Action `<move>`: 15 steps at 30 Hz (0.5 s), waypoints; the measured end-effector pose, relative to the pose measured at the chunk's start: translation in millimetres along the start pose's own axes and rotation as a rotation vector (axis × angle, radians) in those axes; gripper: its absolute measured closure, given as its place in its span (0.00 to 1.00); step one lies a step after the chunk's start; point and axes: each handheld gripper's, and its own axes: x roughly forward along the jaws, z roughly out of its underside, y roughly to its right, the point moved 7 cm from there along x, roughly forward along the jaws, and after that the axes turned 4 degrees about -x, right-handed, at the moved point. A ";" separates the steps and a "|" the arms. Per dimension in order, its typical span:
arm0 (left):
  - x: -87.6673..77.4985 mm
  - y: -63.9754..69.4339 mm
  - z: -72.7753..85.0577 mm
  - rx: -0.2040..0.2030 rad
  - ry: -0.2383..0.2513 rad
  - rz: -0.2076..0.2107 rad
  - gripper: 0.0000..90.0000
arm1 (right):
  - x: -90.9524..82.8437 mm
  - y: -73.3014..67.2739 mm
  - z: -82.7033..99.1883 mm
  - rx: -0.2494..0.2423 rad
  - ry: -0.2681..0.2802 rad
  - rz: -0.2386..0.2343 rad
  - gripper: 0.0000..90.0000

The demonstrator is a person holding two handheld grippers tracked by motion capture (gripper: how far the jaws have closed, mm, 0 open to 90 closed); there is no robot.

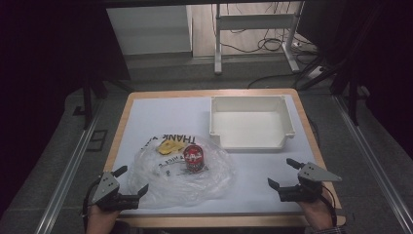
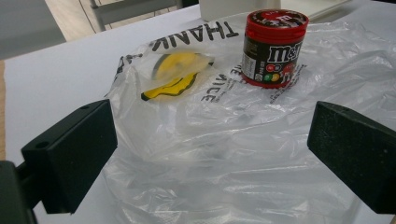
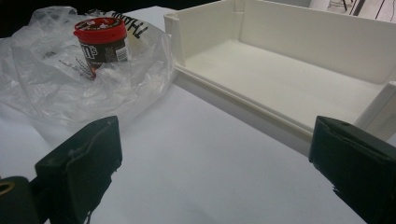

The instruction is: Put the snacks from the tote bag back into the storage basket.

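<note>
**Both hand-held grippers open beside the bagged candy tub**

The left hand-held gripper [image 1: 130, 182] sat at seven o'clock on the desk [image 1: 160, 114], jaws apart, empty, at the edge of the crumpled clear plastic bag [image 1: 195, 183]. The red-lidded round candy tub [image 1: 194, 157] stood upright on the bag, near centre. The right hand-held gripper [image 1: 284, 173], at five o'clock, was wide open and empty, with the white rectangular plastic tray [image 1: 288, 117] at one o'clock.
</note>
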 end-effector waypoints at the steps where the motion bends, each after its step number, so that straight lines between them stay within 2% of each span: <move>1: -0.1 0.0 0.0 0.001 0.000 0.001 0.02 | 0.3 -0.3 0.0 0.000 -0.001 0.000 0.03; 15: -0.8 -0.2 -0.5 -0.003 0.006 0.005 0.02 | 1.5 -7.4 -7.8 -0.046 0.018 -0.007 0.02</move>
